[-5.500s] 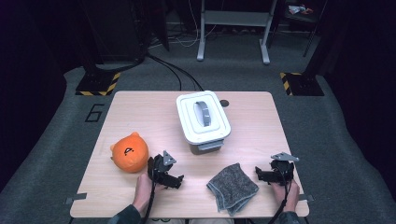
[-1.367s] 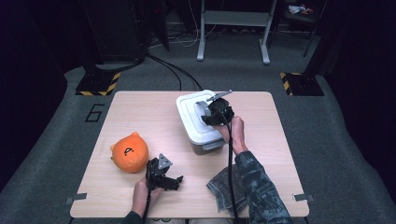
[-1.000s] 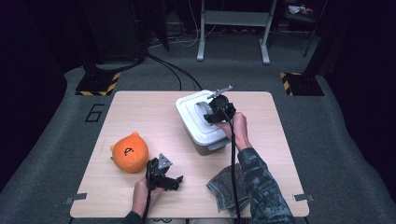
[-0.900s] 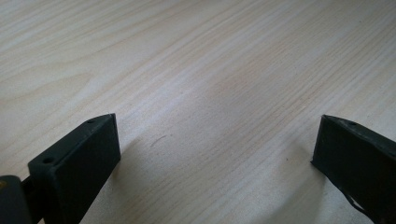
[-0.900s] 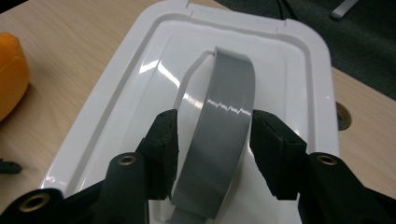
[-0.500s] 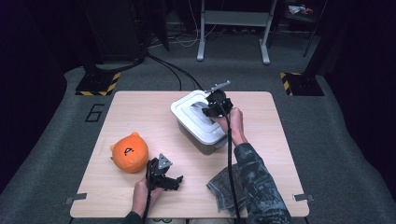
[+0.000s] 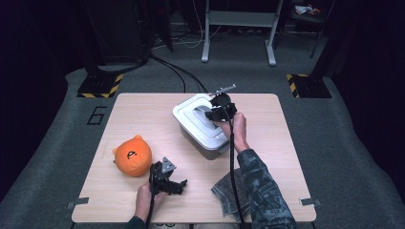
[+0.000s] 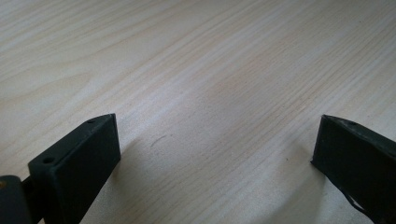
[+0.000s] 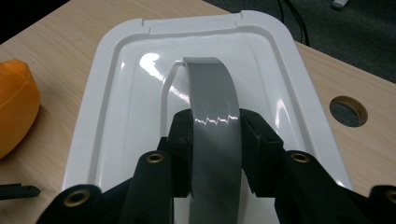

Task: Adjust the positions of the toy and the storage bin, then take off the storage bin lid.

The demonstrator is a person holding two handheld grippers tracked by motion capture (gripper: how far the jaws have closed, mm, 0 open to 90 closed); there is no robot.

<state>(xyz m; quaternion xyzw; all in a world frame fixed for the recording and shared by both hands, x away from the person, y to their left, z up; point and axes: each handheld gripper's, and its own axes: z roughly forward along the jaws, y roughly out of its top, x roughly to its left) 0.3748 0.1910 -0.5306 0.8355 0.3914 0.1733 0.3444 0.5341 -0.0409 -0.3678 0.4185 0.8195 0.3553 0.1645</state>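
The right gripper has just closed its 2 jaws on the grey handle; the lid beneath can lift.

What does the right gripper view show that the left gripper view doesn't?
Right gripper view only: the right hand-held gripper shut on the grey arched handle of the white plastic box lid, an orange plush toy, a round table hole. Left gripper view only: the left hand-held gripper, open over bare wood. Shared: the light wooden table.
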